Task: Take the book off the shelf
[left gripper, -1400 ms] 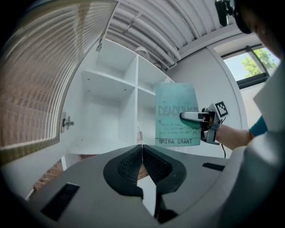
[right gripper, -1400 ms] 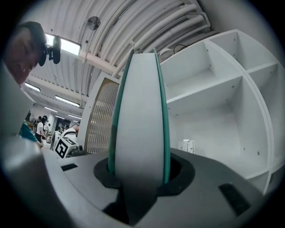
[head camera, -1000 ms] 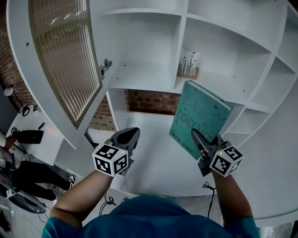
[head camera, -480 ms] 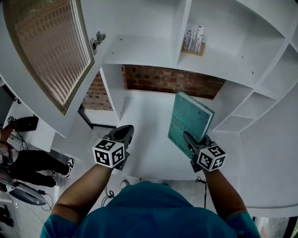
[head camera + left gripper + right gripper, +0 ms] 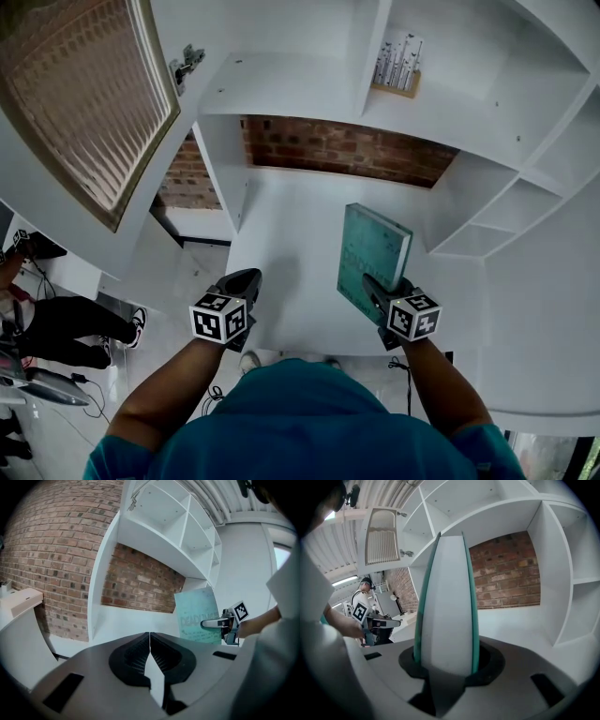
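Note:
A teal book (image 5: 369,258) stands upright between the jaws of my right gripper (image 5: 373,288), which is shut on its lower edge above the white desk surface (image 5: 291,253). In the right gripper view the book (image 5: 446,606) fills the middle, its white page edge toward the camera. From the left gripper view the book (image 5: 198,616) and the right gripper (image 5: 219,623) show at the right. My left gripper (image 5: 246,279) hangs over the desk's front left, jaws shut with nothing between them (image 5: 149,644).
White shelving (image 5: 300,94) rises above a brick-backed niche (image 5: 337,150). A small rack of thin books (image 5: 396,66) stands on an upper shelf. A cabinet door with a ribbed pane (image 5: 84,103) hangs open at the upper left. A person (image 5: 56,328) sits at the far left.
Both grippers have come down from shelf height to just above the desk. The book came down with the right gripper and stays held. The left gripper stays shut.

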`<state>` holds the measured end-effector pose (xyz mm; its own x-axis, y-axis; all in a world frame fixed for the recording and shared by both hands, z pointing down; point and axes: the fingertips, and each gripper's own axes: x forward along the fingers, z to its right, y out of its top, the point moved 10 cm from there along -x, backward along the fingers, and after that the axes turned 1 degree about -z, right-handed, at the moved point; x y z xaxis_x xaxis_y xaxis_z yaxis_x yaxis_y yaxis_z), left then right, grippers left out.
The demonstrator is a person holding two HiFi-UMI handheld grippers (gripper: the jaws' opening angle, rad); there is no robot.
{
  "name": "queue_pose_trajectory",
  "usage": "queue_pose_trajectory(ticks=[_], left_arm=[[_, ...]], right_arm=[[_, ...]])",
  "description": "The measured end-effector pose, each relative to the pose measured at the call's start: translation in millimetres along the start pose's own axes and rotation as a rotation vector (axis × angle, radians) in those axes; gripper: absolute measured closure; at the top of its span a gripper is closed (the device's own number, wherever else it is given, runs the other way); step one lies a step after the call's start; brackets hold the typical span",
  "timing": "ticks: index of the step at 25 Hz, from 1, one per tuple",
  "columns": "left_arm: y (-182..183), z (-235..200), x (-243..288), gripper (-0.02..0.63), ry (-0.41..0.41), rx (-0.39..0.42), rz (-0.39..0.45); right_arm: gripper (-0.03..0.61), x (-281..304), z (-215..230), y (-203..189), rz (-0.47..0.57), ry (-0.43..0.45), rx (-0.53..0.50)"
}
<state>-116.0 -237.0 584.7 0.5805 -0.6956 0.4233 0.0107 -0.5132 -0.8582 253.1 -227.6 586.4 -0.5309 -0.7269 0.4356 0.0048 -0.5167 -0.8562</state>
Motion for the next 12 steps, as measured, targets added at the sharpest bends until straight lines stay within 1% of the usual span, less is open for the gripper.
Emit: queue_pose_trajectory(ticks=[4, 9, 12], left_arm=[[-16.3, -2.5, 3.3, 0.600, 0.001, -0.029, -0.040], [-28.8, -4.4, 3.4, 0.600, 0.006, -0.052, -0.062], [-35.1, -6.8, 2.4, 0.600, 0.008, -0.083, -0.070]], right_arm=[[0.422, 6.6, 3.5, -10.4, -0.043, 0.004, 0.027], [0.422, 12.0, 8.4, -19.9, -0.084, 0.010, 0.063], [0.422, 15.7, 11.0, -21.1, -0.101, 0.011, 0.081]])
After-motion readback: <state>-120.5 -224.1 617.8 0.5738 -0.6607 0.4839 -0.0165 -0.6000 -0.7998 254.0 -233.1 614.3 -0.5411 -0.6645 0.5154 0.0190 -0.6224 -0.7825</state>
